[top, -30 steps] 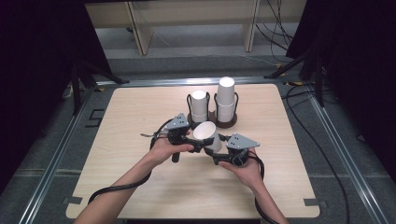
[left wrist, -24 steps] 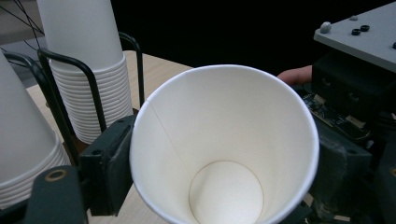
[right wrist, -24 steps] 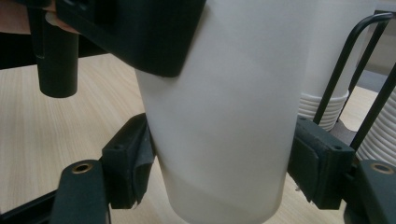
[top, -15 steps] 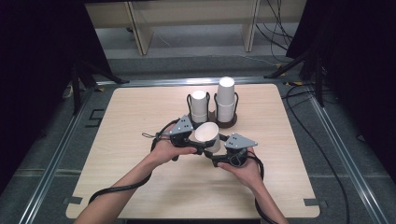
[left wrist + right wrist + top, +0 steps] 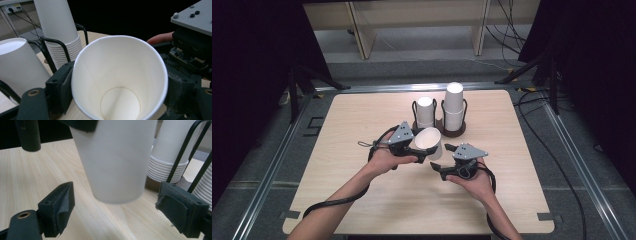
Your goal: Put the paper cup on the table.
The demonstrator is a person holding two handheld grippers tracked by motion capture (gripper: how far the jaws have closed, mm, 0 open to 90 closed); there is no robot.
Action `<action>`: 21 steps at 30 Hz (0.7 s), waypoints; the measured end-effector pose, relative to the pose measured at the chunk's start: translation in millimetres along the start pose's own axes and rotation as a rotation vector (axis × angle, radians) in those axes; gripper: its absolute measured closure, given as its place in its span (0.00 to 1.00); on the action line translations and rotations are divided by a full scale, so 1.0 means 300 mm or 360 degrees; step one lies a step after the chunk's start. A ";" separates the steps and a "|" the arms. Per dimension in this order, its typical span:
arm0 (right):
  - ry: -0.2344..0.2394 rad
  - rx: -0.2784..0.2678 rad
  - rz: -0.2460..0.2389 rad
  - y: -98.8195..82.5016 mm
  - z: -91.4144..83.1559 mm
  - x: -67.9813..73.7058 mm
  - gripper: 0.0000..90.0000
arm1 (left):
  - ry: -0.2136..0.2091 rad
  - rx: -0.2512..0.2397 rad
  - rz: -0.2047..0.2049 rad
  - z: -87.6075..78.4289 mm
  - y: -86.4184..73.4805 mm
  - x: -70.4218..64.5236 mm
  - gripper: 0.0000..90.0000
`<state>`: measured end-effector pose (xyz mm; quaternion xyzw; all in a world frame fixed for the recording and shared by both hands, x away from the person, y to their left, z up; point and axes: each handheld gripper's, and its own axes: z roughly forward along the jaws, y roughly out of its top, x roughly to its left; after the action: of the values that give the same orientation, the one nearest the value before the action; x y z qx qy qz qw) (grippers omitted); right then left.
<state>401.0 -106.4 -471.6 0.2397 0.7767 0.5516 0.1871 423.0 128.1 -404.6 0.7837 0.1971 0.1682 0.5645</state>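
A pale wooden bench (image 5: 362, 200) stood in a dark room, with shelving behind it. Above its middle you held a white paper cup (image 5: 429, 142), tilted with its mouth towards you, clear of the wood. Your left hand-held gripper (image 5: 424, 155) had just been closing and its pads pressed the cup's sides near the rim. Your right hand-held gripper (image 5: 443, 160) had just been opening; its jaws stood wide, either side of the cup's base without touching it. Just behind the cup, two cup stacks (image 5: 453, 107) stood in a dark wire holder (image 5: 453, 131).
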 end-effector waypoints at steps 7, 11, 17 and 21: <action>-0.0023 0.0014 0.0044 -0.010 -0.021 -0.005 0.17 | 0.0048 0.0017 0.0019 -0.035 -0.016 0.016 0.25; -0.0025 -0.0008 0.0064 -0.015 -0.030 -0.015 0.18 | 0.0079 0.0027 0.0034 -0.057 -0.025 0.024 0.25; -0.0032 -0.0020 0.0126 -0.022 -0.039 -0.018 0.19 | 0.0139 0.0053 0.0064 -0.091 -0.041 0.036 0.25; -0.0074 -0.0028 0.0114 -0.024 -0.047 -0.026 0.20 | 0.0173 0.0041 0.0052 -0.108 -0.057 0.043 0.25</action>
<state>398.2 -123.7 -473.7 0.2784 0.7583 0.5588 0.1875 416.5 166.1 -410.5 0.7837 0.2168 0.2172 0.5401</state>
